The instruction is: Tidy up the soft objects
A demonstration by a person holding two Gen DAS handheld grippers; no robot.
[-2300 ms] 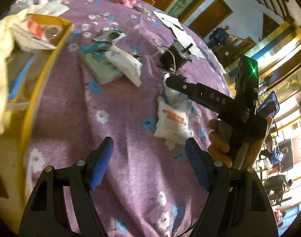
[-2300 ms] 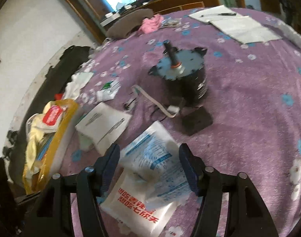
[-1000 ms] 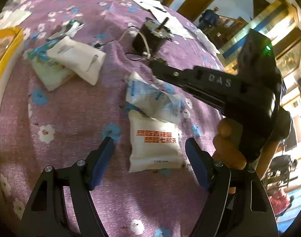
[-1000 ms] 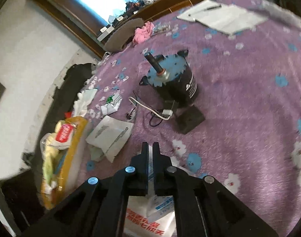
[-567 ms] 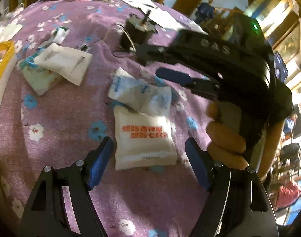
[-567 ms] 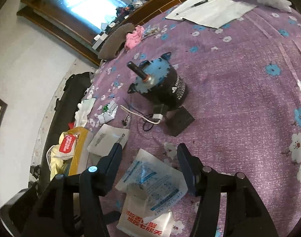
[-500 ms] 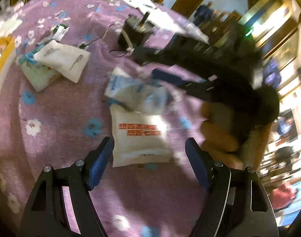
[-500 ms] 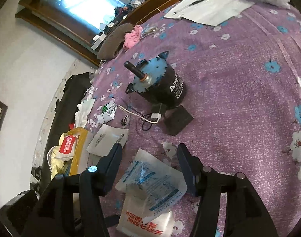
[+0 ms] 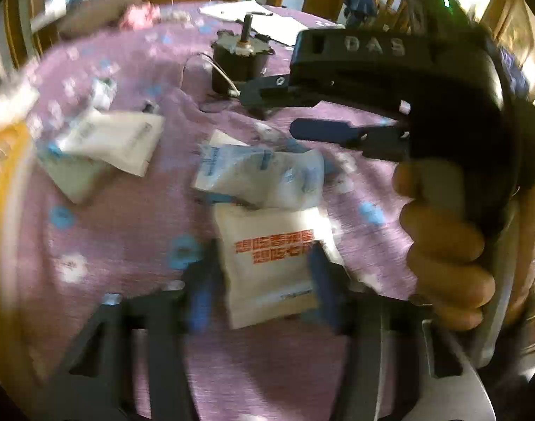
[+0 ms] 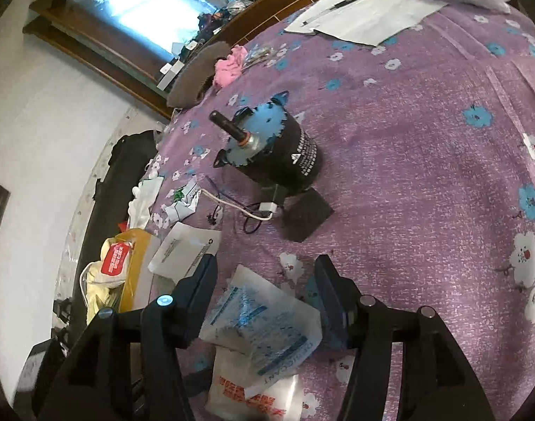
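A white soft packet with red print (image 9: 272, 256) lies on the purple flowered cloth; it also shows in the right wrist view (image 10: 253, 398). My left gripper (image 9: 258, 286) has its blue pads close on both sides of the packet, blurred by motion. A white packet with blue print (image 9: 264, 175) lies partly on top of it and shows in the right wrist view (image 10: 260, 329). My right gripper (image 10: 265, 280) hangs open above the blue-print packet; it also shows in the left wrist view (image 9: 267, 112).
A black motor with a shaft (image 10: 271, 147) and its white cable stand behind the packets. More white packets (image 9: 109, 140) lie to the left. A yellow box (image 10: 134, 266) with bags sits at the table's left edge. Papers (image 10: 365, 10) lie far back.
My left gripper has moved forward and narrowed around the red-print packet. My right gripper opened about a second ago, let go of the blue-print packet and stays above it.
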